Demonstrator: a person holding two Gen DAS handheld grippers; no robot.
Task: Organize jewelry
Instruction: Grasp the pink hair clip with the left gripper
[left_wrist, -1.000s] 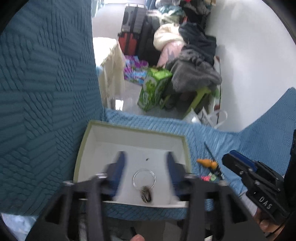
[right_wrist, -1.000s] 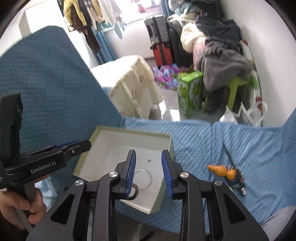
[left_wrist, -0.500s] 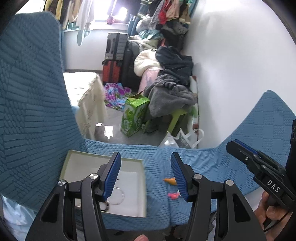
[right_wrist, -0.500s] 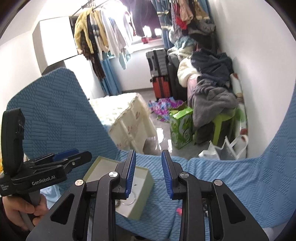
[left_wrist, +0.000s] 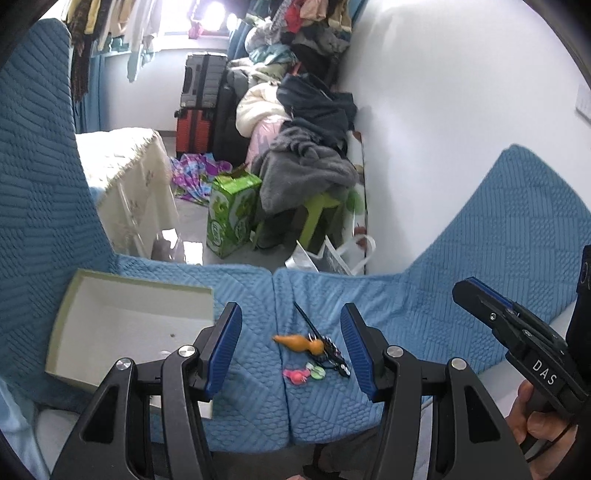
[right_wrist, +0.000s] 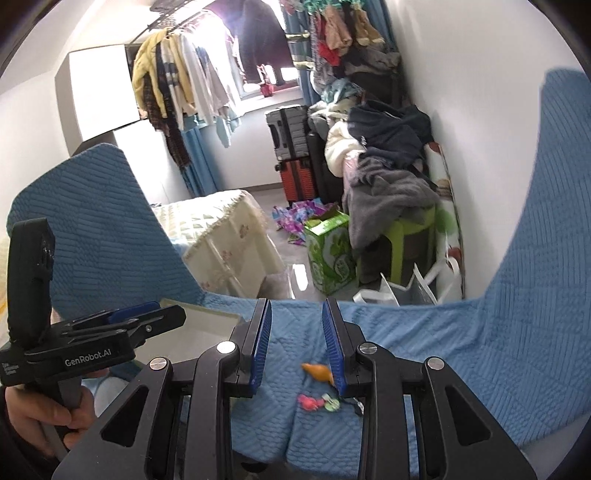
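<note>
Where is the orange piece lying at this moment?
In the left wrist view the orange piece lies on the blue cover, right of the box, beside the pink piece.

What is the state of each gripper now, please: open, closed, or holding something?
Left gripper: open wide, holding nothing.
Right gripper: open with a narrower gap, holding nothing.
</note>
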